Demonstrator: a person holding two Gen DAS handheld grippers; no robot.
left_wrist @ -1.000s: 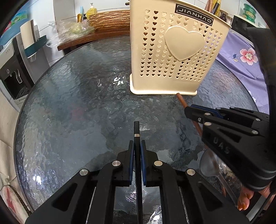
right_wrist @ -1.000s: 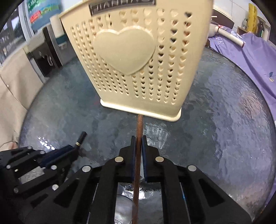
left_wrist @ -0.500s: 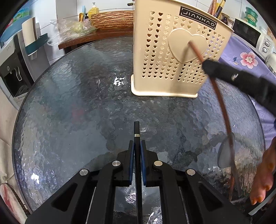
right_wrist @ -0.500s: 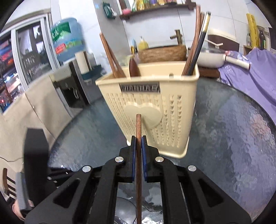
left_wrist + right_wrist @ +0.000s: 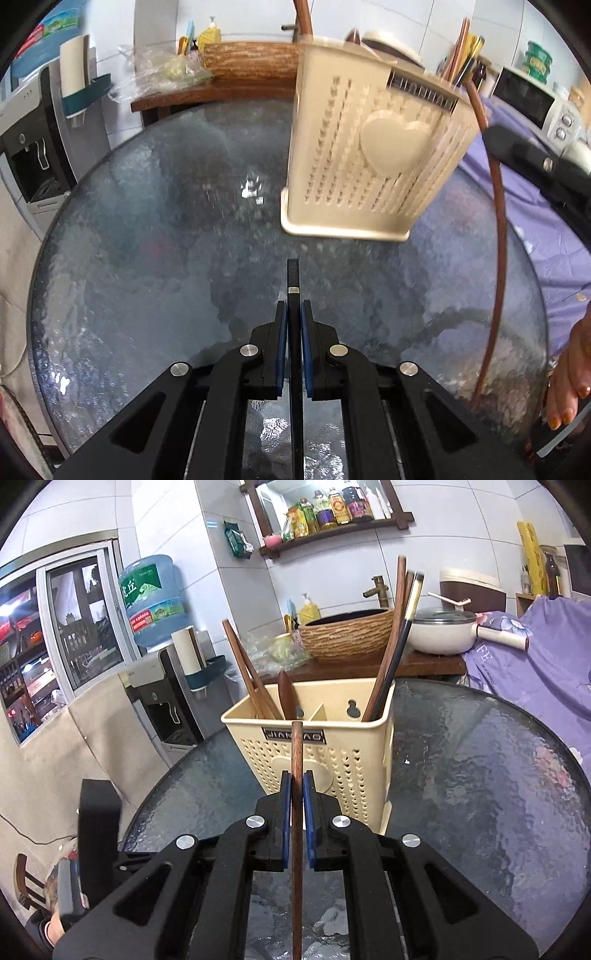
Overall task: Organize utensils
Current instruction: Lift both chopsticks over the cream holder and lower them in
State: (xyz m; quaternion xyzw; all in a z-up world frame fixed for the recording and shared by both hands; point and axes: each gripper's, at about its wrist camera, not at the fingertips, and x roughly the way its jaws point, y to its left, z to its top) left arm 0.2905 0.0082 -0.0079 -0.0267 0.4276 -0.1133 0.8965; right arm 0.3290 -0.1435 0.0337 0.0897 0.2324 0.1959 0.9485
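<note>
Since the earlier frame my right gripper has lifted its wooden-handled spoon off the glass table; it now stands upright in front of the cream utensil basket, handle tip level with the rim. That claw is clenched on the handle. My left gripper has stayed low over the table, clamped on a black chopstick pointing toward the basket.

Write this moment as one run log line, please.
left tool: shut on black chopstick | right tool: shut on wooden handle | utensil holder: upright on glass table
</note>
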